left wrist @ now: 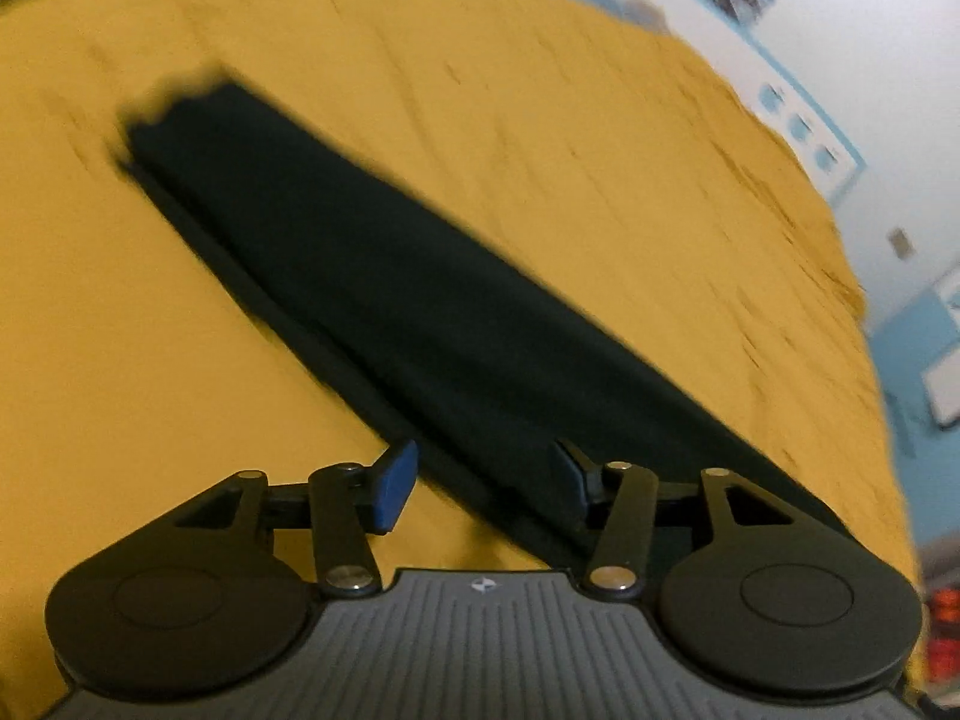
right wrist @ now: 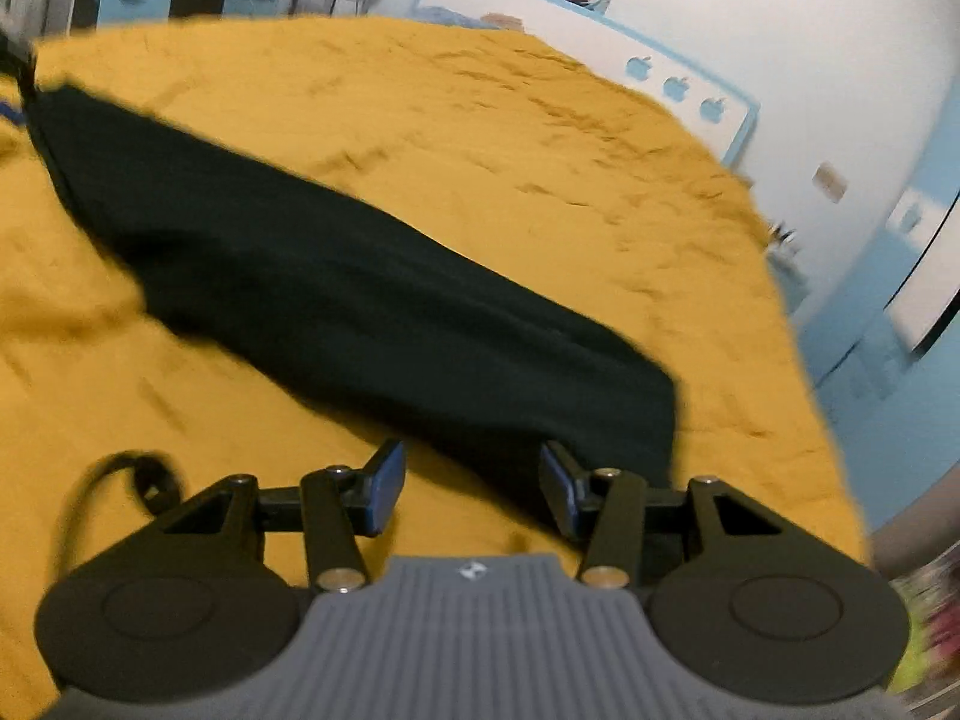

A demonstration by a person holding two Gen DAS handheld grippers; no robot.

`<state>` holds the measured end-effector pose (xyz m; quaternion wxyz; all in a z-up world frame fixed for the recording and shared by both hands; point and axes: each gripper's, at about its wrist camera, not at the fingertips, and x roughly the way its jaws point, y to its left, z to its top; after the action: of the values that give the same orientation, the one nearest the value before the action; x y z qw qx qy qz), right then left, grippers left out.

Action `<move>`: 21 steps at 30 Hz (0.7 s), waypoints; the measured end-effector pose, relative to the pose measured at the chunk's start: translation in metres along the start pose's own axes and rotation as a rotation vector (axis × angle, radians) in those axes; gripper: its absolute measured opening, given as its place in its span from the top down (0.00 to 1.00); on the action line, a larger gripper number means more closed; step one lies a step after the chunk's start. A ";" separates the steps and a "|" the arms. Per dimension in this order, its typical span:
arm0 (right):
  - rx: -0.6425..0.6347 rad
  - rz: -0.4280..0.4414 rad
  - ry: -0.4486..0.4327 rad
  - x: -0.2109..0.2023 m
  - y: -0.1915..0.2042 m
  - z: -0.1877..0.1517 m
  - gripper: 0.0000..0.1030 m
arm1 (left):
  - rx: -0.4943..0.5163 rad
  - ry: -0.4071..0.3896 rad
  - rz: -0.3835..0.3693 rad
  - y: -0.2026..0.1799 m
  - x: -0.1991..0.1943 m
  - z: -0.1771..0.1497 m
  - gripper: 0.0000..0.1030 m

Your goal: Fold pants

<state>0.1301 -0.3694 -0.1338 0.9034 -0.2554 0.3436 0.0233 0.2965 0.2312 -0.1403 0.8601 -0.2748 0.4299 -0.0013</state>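
Though motion blurs everything, black pants (left wrist: 384,300) on yellow sheet (left wrist: 600,150), near end cut off, both jaws open, empty.

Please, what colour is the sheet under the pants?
Mustard yellow sheet, plain, seen best in the right wrist view.

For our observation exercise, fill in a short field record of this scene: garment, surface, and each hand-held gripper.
garment: dark, long, narrow folded cloth pants, lying flat
surface: mustard-yellow wrinkled bedsheet
left hand-held gripper: open, nothing gripped, pants below it
right hand-held gripper: open, nothing gripped, near one end of the pants
image quality: motion-blurred
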 end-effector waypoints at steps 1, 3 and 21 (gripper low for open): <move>-0.063 -0.024 0.010 0.004 -0.001 -0.005 0.55 | 0.000 0.023 -0.014 -0.008 0.006 -0.008 0.42; -0.200 -0.055 0.030 0.014 -0.002 -0.015 0.57 | 0.023 0.041 -0.010 -0.025 0.017 -0.020 0.41; -0.569 -0.051 0.057 0.024 -0.015 -0.073 0.95 | -0.061 0.032 0.028 -0.021 0.040 -0.015 0.34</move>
<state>0.1077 -0.4209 -0.1885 0.7859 -0.5075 0.3419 0.0889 0.3155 0.1970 -0.1675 0.8442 -0.2947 0.4473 0.0194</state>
